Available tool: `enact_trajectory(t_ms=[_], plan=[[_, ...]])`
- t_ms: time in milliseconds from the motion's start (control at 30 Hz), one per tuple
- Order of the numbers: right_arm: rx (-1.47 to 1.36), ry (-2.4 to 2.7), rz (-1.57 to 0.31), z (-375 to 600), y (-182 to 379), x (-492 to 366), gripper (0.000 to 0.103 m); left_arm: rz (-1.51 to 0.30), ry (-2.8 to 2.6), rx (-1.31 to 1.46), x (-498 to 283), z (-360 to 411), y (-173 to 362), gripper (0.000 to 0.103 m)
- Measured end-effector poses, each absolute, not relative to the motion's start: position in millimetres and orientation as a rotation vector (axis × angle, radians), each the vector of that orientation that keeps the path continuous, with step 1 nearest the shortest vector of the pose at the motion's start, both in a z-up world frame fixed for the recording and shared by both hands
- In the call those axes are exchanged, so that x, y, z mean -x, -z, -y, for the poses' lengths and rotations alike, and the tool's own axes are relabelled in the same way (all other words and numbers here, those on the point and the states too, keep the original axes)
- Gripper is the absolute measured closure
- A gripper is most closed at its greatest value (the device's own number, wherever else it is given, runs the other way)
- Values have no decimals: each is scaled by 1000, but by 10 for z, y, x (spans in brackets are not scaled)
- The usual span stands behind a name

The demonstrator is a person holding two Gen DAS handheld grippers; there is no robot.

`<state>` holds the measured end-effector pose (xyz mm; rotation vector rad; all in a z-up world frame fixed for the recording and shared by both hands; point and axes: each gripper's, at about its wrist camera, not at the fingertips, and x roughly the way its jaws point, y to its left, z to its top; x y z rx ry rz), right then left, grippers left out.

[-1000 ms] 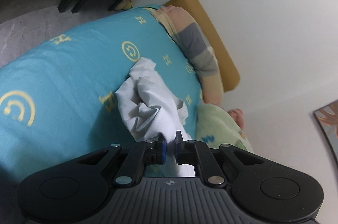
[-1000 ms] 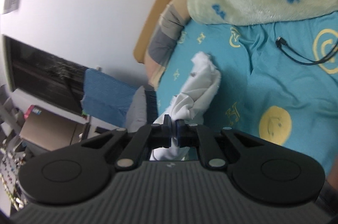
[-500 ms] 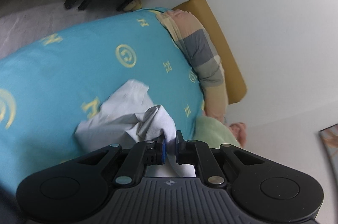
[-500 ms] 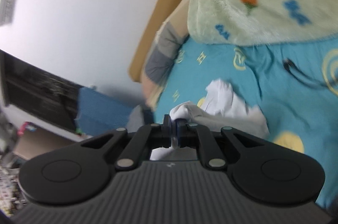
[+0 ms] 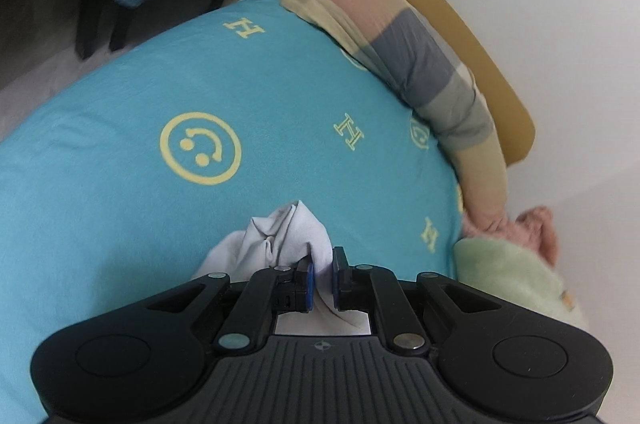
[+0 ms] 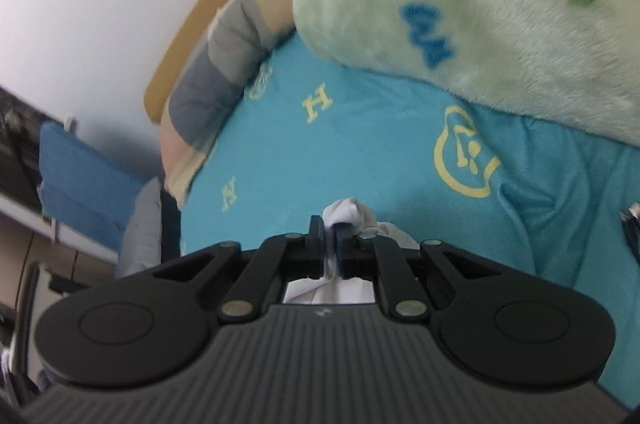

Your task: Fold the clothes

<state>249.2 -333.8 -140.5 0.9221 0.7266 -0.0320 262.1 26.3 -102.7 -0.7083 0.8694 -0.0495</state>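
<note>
Left claw [image 5: 322, 274], right claw [image 6: 329, 233] grip white garment [image 5: 280, 240]; rest hidden.

Bedsheet [image 5: 120, 112] — yellow "H" letters

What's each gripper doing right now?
Left gripper: shut on the white cloth.
Right gripper: shut on the white cloth.

Soft, even indoor light, no glare. Strong fisheye bending at edges. Right wrist view blurred; left sharp.
</note>
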Motion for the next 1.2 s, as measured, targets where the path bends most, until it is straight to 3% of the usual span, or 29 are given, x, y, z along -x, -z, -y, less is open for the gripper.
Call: enact_trajectory(t_ms=[133, 167, 200, 233, 267, 300, 333, 500, 533, 700, 967, 1200], plan=[[-868, -44, -754, 3416, 1447, -2512, 89, -851, 72, 642, -2576, -182, 1062, 86], [-861, -63, -750, 3424, 1412, -2494, 88, -848, 82, 630, -2562, -159, 1040, 68], [-854, -82, -744, 3430, 1374, -2473, 75, -845, 94, 619, -2547, -135, 1014, 45], [-847, -100, -738, 3436, 1335, -2452, 53, -838, 108, 600, -2515, -103, 975, 36], [-840, -115, -723, 3431, 1275, -2409, 40, -829, 123, 580, -2478, -70, 934, 25], [-833, -128, -706, 3424, 1214, -2363, 19, -815, 126, 545, -2425, -30, 894, 22], [-813, -135, -693, 3410, 1149, -2314, 17, -799, 127, 508, -2369, 13, 855, 22], [-672, -121, -665, 3271, 996, -2115, 18, -748, 122, 297, -2159, 234, 777, 14], [-629, -133, -668, 3216, 1012, -2130, 28, -758, 127, 270, -2171, 272, 819, 14], [-448, -190, -685, 2965, 1186, -2321, 54, -802, 134, 202, -2327, 389, 1098, 14], [-323, -175, -706, 2772, 1483, -2681, 57, -849, 90, 112, -2694, 536, 1490, 13], [-248, -162, -716, 2657, 1596, -2823, 56, -838, 106, 30, -2573, 608, 1473, 12]])
